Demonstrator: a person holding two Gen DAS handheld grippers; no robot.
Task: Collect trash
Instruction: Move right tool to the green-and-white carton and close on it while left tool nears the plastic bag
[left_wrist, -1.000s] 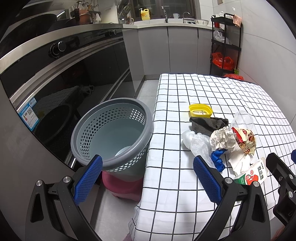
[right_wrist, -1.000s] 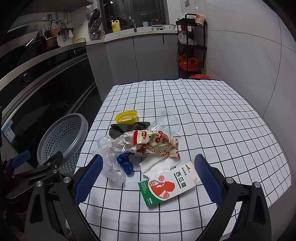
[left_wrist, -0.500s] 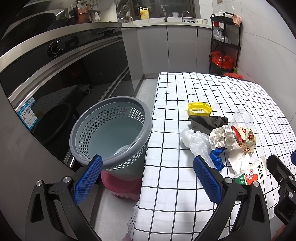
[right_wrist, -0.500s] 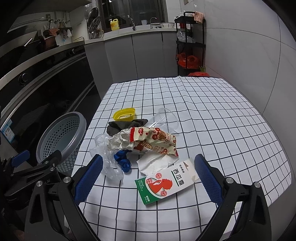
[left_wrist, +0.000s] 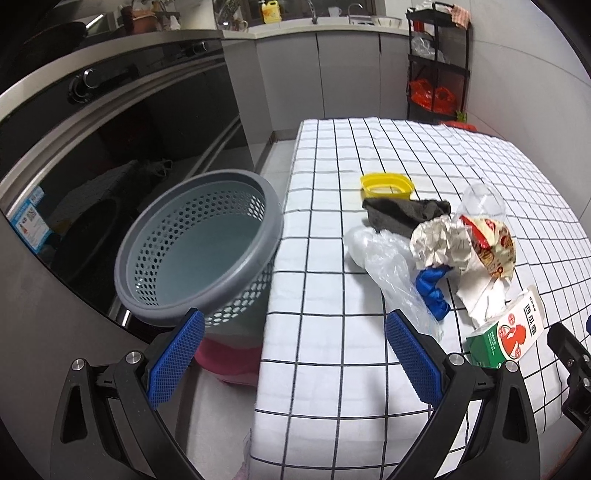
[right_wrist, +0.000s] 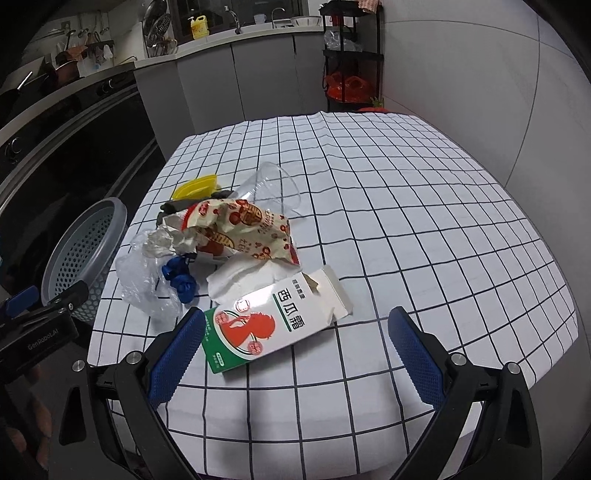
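A heap of trash lies on the checked tablecloth (right_wrist: 406, 206): a green and white carton (right_wrist: 273, 325) (left_wrist: 509, 332), a red printed snack wrapper (right_wrist: 243, 229) (left_wrist: 491, 243), crumpled paper (left_wrist: 439, 240), a white napkin (right_wrist: 243, 277), a clear plastic bag (right_wrist: 140, 280) (left_wrist: 391, 266), a blue scrap (right_wrist: 179, 277) (left_wrist: 432, 291), a clear cup (right_wrist: 273, 188), a dark cloth (left_wrist: 402, 212) and a yellow lid (left_wrist: 386, 184). My right gripper (right_wrist: 293, 354) is open, hovering just short of the carton. My left gripper (left_wrist: 291, 358) is open over the table's left edge. A grey perforated basket (left_wrist: 199, 251) stands beside the table.
The basket rests on a pink base (left_wrist: 229, 358) on the floor. Dark oven fronts (left_wrist: 110, 147) line the left side. Grey cabinets (right_wrist: 266, 74) and a black shelf rack (right_wrist: 351, 59) stand at the back. A white wall (right_wrist: 498, 92) borders the table's right.
My right gripper has moved closer to the carton, which now sits larger between its fingers. The left gripper has shifted slightly forward and right. Both stay open; the trash has not moved.
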